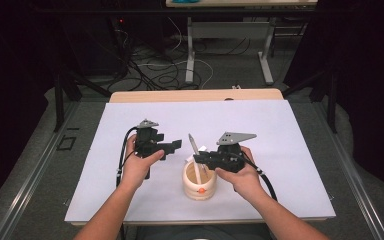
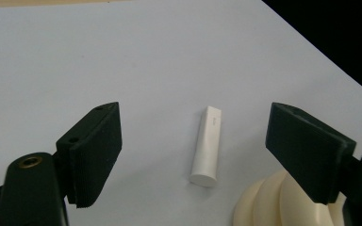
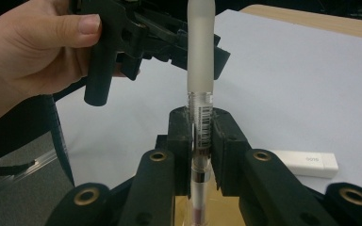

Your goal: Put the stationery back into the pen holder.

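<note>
**Pen going into the holder**

White sheet over a wooden table (image 1: 195, 95), dark room behind, cables on the floor.

Right gripper (image 1: 203, 159) is clamped on a pen (image 1: 194, 145), which stands tilted over a cream ribbed holder (image 1: 200, 186) near the table's front edge. The pen's lower end looks to be inside the holder's mouth already. Left gripper (image 1: 172, 146) hangs just left of the holder, jaws wide apart, nothing between them.

Doing it well, as I judge it: keep the pen near upright and centred over the opening, lower until its end rests, then release; a tilt could catch the rim or tip the light holder. The free gripper could steady the holder.

Views compared: the right gripper view shows the grip itself, pads (image 3: 181, 136) pinching the clear barrel at its barcode label, frosted cap above. The left gripper view shows a white cap-like piece (image 2: 207, 146) lying flat on the sheet beside the holder, barely visible from above.
</note>
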